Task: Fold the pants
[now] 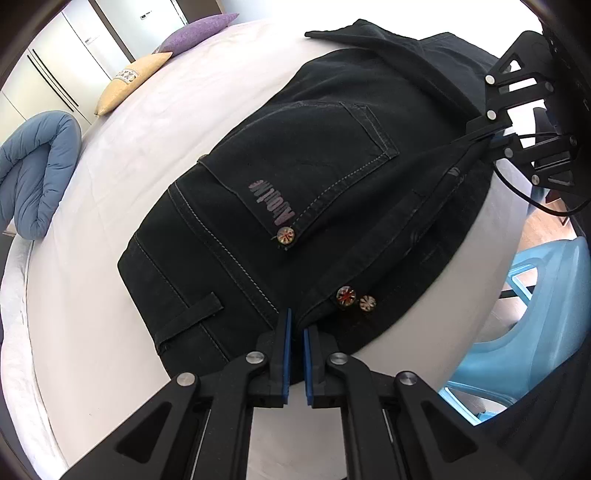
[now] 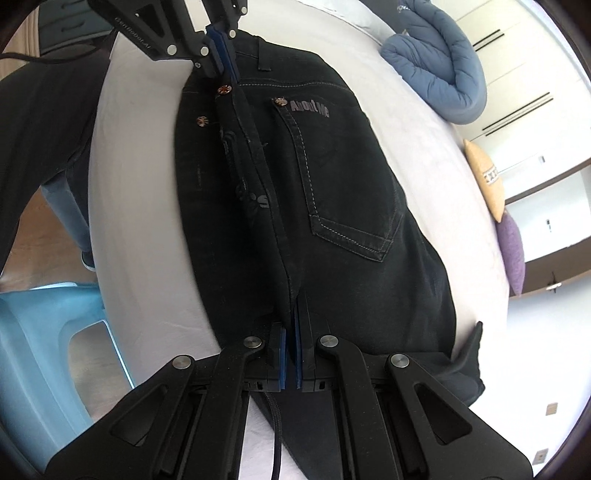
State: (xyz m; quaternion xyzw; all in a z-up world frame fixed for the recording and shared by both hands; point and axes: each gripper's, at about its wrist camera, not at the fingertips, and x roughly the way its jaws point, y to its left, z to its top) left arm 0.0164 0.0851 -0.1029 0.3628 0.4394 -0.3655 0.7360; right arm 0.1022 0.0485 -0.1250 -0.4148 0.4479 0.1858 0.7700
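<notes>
Black jeans [image 1: 295, 177] lie on a white bed, back pocket with printed lettering facing up; they also fill the right wrist view [image 2: 332, 206]. My left gripper [image 1: 297, 328] is shut on the waistband edge near two round buttons [image 1: 354, 297]. My right gripper [image 2: 293, 314] is shut on a raised ridge of the jeans' fabric at the crotch seam. Each gripper shows in the other's view: the right one at the upper right [image 1: 491, 136], the left one at the top [image 2: 221, 40]. The fabric between them is lifted in a taut fold.
The white bed [image 1: 92, 258] extends to the left. A folded blue duvet [image 1: 33, 173] and two pillows, yellow [image 1: 133, 81] and purple [image 1: 199, 33], lie at its far side. A light blue plastic stool [image 1: 524, 317] stands beside the bed edge.
</notes>
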